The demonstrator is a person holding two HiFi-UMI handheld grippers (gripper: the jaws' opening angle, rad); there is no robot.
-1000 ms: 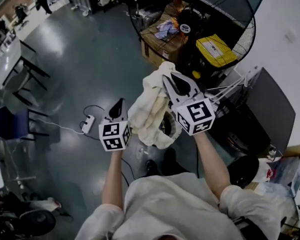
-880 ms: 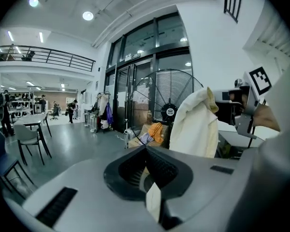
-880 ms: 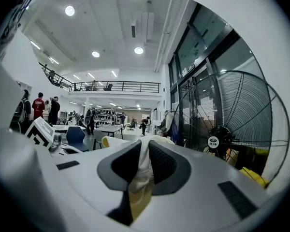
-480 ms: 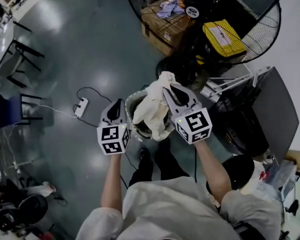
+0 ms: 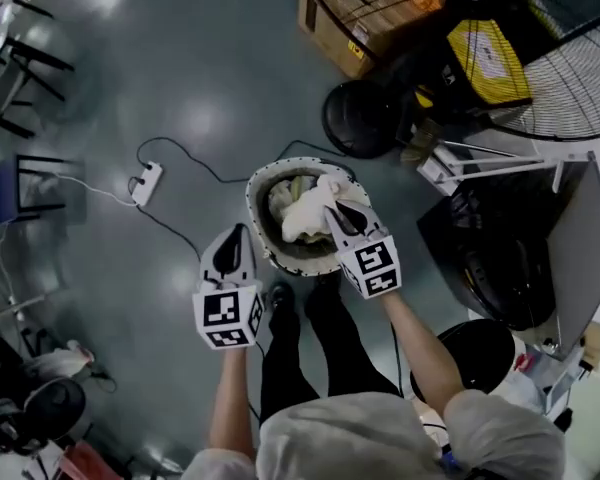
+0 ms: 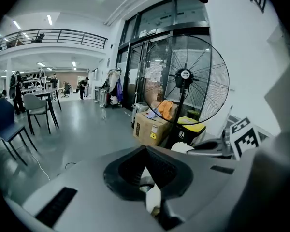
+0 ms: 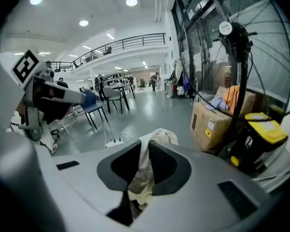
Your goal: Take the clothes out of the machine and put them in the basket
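In the head view we place the basket (image 5: 252, 213) on the floor at centre, just ahead of the person's feet (image 5: 278, 296). The cloth (image 5: 302, 220) lies in the basket toward its right side. The right gripper (image 5: 338, 216) is above it, and the cloth passes between its jaws. The left gripper (image 5: 235, 236) hangs outside the basket, just left of its near rim. To the basket's left, well apart, we find the power strip (image 5: 145, 181), and at the far left edge a chair (image 5: 30, 183). Beyond the basket stands the fan base (image 5: 360, 118), and behind that the cardboard box (image 5: 325, 23). The bin (image 5: 485, 53) sits right of the box, with the fan (image 5: 580, 78) right of the bin. The machine (image 5: 500, 258) stands to the basket's right.
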